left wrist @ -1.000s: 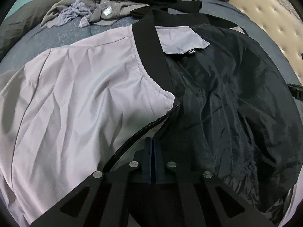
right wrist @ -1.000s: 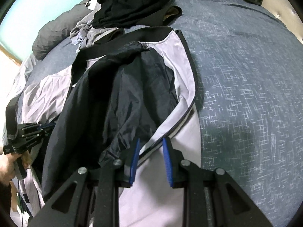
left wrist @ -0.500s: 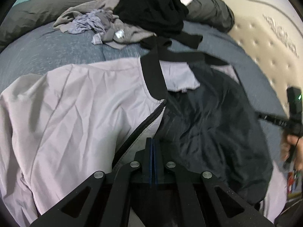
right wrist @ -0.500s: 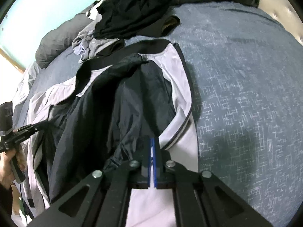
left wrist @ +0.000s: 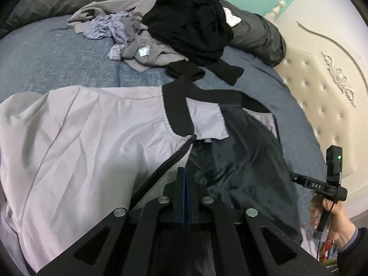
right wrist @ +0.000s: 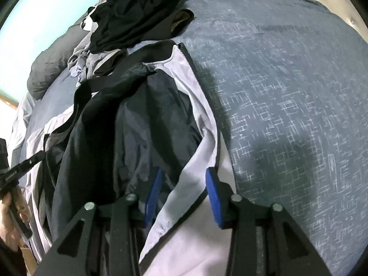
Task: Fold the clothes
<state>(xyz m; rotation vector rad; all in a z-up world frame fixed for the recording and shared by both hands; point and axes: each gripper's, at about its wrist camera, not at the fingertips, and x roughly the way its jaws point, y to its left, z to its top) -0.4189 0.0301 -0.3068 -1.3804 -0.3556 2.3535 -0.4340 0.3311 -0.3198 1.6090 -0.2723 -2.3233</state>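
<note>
jacket (left wrist: 92, 161) collar in left view, right tool (right wrist: 184, 197) (jaws apart) over hem

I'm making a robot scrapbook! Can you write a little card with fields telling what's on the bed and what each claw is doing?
Surface: blue bedspread
Main item: light grey jacket with black collar, unzipped, dark lining showing
Behind it: heap of unfolded clothes, black and grey
Left claw: shut, over the jacket's zipper edge; any pinched cloth can't be seen
Right claw: open, has just been opening, jacket's front edge between its blue pads, not squeezed
</note>
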